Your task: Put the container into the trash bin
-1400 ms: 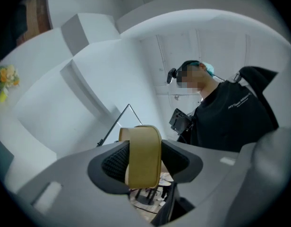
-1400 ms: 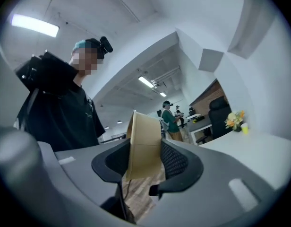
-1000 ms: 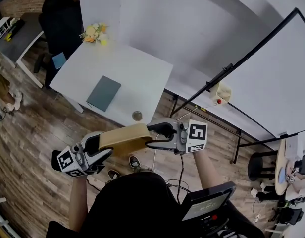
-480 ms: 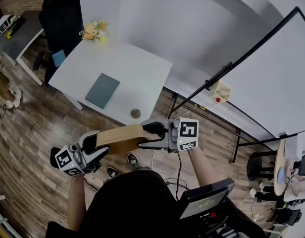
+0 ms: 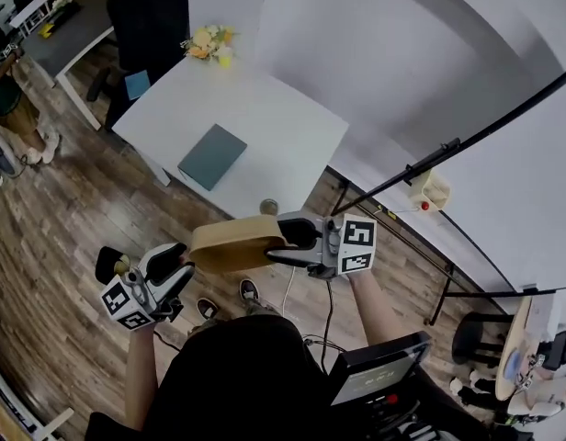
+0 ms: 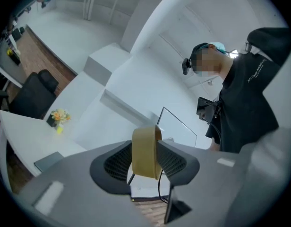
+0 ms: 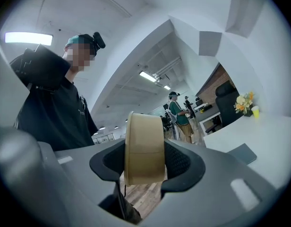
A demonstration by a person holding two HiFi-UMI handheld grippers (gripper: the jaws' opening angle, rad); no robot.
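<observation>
The container [image 5: 235, 244] is a flat tan box, held out level above the floor in the head view. My right gripper [image 5: 285, 237] is shut on its right end, and its pads press both sides of the container [image 7: 144, 148]. My left gripper [image 5: 184, 265] sits just off the container's left end, a little lower. Its jaws are closing with nothing pressed between them. The container's end [image 6: 145, 150] shows beyond its fingertips in the left gripper view. I see no trash bin in any view.
A white table [image 5: 265, 118] ahead carries a grey-green book [image 5: 212, 156], flowers [image 5: 209, 42] and a small round thing [image 5: 268, 207] at its near edge. A black chair [image 5: 150, 12] stands behind it. A whiteboard stand [image 5: 448, 150] is to the right. Wooden floor lies below.
My left gripper has come off the container's left end and dropped down and to the left. The right gripper alone keeps the container, which has barely moved.
</observation>
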